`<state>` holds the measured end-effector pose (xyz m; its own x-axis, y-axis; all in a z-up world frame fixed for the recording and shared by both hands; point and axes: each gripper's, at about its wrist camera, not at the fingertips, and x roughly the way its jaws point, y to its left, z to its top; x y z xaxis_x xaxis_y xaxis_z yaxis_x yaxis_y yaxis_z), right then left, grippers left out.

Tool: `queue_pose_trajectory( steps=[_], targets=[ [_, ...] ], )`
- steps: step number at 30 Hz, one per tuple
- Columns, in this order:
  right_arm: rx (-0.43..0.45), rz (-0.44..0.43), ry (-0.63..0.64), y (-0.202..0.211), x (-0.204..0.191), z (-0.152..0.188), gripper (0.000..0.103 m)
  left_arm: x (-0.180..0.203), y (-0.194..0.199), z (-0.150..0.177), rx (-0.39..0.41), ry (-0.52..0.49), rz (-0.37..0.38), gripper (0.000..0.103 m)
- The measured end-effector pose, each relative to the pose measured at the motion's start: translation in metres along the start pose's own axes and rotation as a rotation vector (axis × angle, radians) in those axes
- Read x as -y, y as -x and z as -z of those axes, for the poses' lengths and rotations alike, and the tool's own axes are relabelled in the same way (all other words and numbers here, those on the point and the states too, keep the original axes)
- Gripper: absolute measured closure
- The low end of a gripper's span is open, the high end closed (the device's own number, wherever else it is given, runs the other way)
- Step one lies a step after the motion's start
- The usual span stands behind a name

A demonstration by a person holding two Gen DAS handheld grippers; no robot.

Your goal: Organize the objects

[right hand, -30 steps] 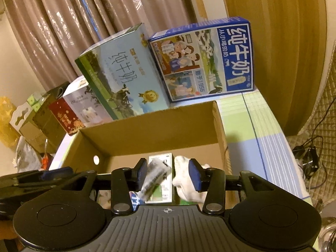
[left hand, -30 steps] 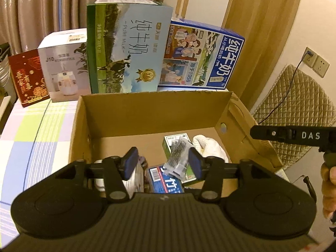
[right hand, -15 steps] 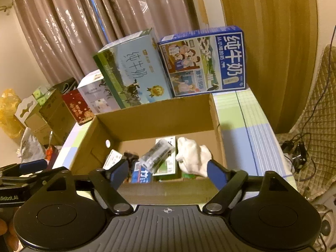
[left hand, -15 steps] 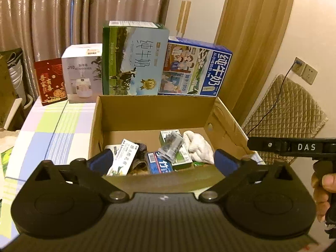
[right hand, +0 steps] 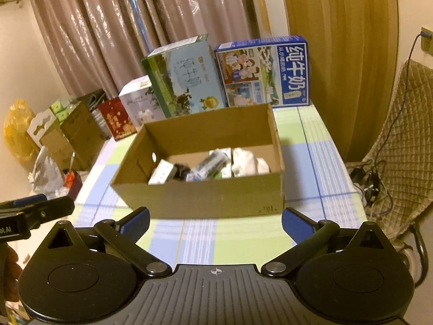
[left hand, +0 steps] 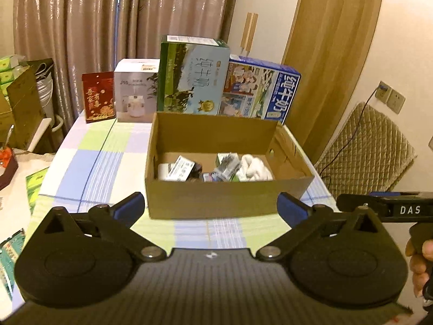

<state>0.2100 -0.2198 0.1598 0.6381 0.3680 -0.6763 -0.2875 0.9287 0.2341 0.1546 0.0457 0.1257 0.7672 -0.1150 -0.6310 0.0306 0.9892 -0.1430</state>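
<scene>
Both grippers hang spread wide and carrying nothing, short of the near wall of the box: the left gripper (left hand: 211,210) with its blue-padded fingers (left hand: 129,208) parted to either side, the right gripper (right hand: 215,220) likewise released, its fingers (right hand: 296,223) flared outward.

Below them lies the bench (left hand: 89,162), covered in a checked cloth of pale blue, green and white. On it sits the open brown cardboard box (left hand: 224,197), its near wall facing the grippers, a round hole showing in each of its side walls.

Behind the box, along the far edge of the bench, stand a tall green and light-blue milk carton case (left hand: 192,78), a blue milk case with cartoon figures (left hand: 259,92) just beside it on the right, a white appliance box (left hand: 135,92) to the left, and a flat red gift packet (left hand: 98,96) at the far left.

Inside the cardboard box, from right to left: a crumpled white cloth (right hand: 250,161) against the right wall, a small clear plastic packet (right hand: 213,161) resting tilted on a green and white packet (left hand: 226,159), a little blue packet (left hand: 207,176) near the front, a dark item too blurred to tell, and a small white printed carton (left hand: 180,168) leaning at the left.
</scene>
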Motion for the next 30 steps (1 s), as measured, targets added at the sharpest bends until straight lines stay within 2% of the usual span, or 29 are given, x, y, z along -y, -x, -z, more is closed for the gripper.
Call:
queue_pose_trajectory(
  steps=[4,8,19,23,30],
  targets=[
    [0.004,0.011,0.012,0.018,-0.007,0.016,0.002,0.004,0.020,0.011,-0.002,-0.007,0.012,0.001],
    [0.007,0.000,-0.030,0.036,-0.010,0.034,0.002,0.008,0.037,0.026,-0.002,-0.001,0.034,0.001],
    [-0.007,0.023,-0.033,0.065,-0.017,0.073,0.002,0.013,0.067,0.069,-0.022,0.000,-0.017,0.001],
    [-0.005,0.030,-0.010,0.070,-0.022,0.081,0.002,0.018,0.073,0.077,-0.036,-0.020,-0.037,0.001],
    [-0.006,0.034,0.015,0.073,-0.028,0.086,0.002,0.020,0.078,0.083,-0.050,-0.005,-0.024,0.001]
  ],
)
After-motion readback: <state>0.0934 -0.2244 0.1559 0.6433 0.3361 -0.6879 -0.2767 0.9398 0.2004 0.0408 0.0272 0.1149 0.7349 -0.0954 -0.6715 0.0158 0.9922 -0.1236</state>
